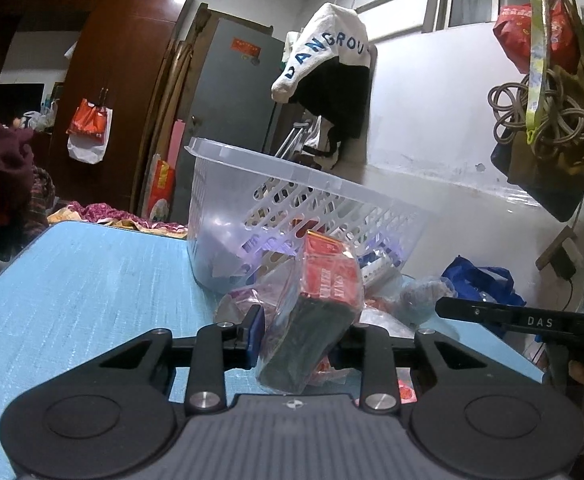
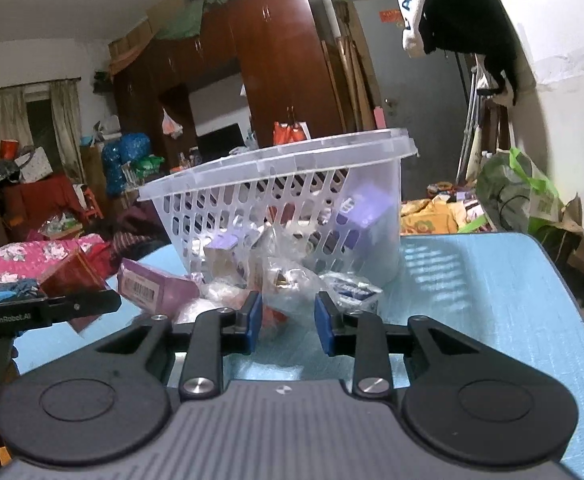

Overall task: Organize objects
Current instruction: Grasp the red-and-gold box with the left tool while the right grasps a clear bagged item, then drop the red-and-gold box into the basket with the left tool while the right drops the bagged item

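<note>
Left gripper [image 1: 295, 336] fingers clamp a red box wrapped in clear plastic [image 1: 315, 304], raised above the blue tabletop [image 1: 84, 280]. Right gripper [image 2: 288, 316] fingers stand parted around nothing, near crumpled clear bags [image 2: 288, 280]. Behind, a tilted white slotted basket [image 2: 276, 184] holds purple boxes [image 2: 363, 208].

A white-and-black garment [image 1: 325, 80] lettered in blue is hanging on the wall beside a grey door [image 1: 228, 92]. A dark wooden wardrobe [image 2: 276, 64] is standing at the back, with an orange-and-white bag [image 1: 88, 128] hanging from its handle. Coiled cord [image 1: 539, 112] is dangling at right.
</note>
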Demonstrator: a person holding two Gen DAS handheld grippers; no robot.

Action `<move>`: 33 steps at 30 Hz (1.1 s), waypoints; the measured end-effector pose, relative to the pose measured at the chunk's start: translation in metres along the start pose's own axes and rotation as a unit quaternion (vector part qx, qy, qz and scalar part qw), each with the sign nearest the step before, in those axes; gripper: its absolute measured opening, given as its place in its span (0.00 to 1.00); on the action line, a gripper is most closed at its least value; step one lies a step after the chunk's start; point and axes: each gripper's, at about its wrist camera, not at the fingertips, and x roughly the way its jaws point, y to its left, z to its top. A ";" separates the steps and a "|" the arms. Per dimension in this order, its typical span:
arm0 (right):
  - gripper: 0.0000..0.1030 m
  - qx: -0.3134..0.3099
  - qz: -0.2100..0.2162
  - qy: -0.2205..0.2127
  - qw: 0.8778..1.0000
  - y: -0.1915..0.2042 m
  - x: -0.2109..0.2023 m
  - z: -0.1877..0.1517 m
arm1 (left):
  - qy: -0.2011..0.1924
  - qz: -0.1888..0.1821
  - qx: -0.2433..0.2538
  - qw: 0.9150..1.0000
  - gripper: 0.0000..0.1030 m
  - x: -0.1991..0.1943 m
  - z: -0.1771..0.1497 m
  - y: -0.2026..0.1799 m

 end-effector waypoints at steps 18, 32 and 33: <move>0.42 -0.037 -0.025 0.096 0.994 0.011 0.027 0.001 | 0.010 -0.002 -0.001 1.000 0.34 0.002 -0.001 0.003; 0.40 -0.052 -0.026 -0.074 0.996 0.033 -0.034 0.033 | -0.057 -0.029 0.015 0.998 0.34 -0.016 0.067 -0.017; 0.41 -0.067 -0.030 -0.085 0.994 0.042 -0.034 0.048 | -0.060 -0.025 0.022 0.998 0.34 -0.011 0.086 -0.022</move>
